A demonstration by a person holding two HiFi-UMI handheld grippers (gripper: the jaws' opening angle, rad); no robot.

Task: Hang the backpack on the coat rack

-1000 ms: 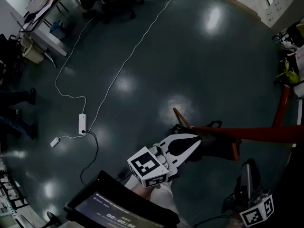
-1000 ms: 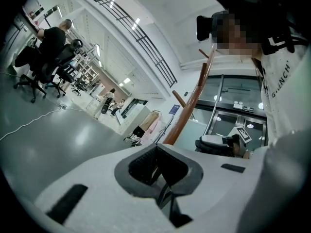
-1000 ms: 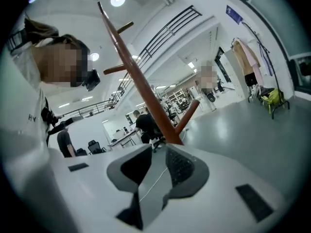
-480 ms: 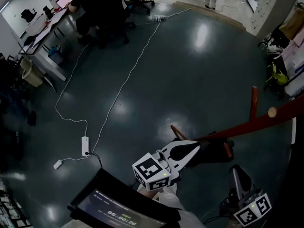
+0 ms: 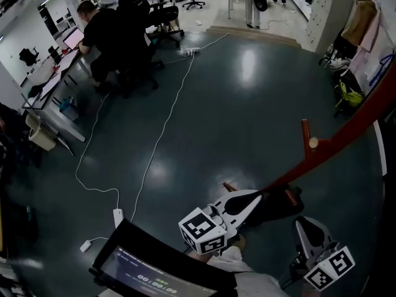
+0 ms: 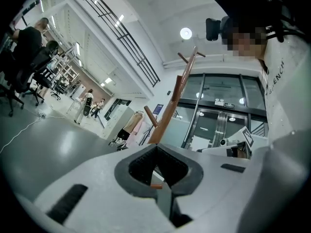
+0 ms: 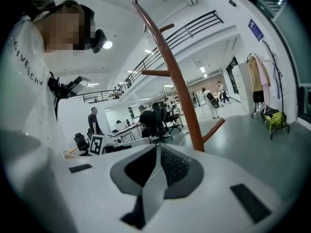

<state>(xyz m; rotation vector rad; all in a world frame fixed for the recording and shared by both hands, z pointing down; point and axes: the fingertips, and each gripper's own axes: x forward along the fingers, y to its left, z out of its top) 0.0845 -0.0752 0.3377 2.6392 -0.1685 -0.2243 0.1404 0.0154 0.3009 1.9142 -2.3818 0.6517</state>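
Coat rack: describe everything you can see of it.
The coat rack is a slim reddish-brown pole, wood by its look, with short pegs angling off at several heights. It stands on the dark glossy floor, and the head view shows short splayed feet at its base. None of the pegs in view carries anything.

White lettering reading "GIVENCH", the end cut off, is seen running down the white shirt (image 6: 286, 81) at the right edge of the left gripper view. The same print, "GIVENCHY", is seen on the shirt at the upper left of the right gripper view. A timer line that seems to read "00:00:00" is shown on the dark screen (image 5: 133, 266) at the bottom left of the head view. The blue wall sign (image 7: 255, 29) cannot be read.
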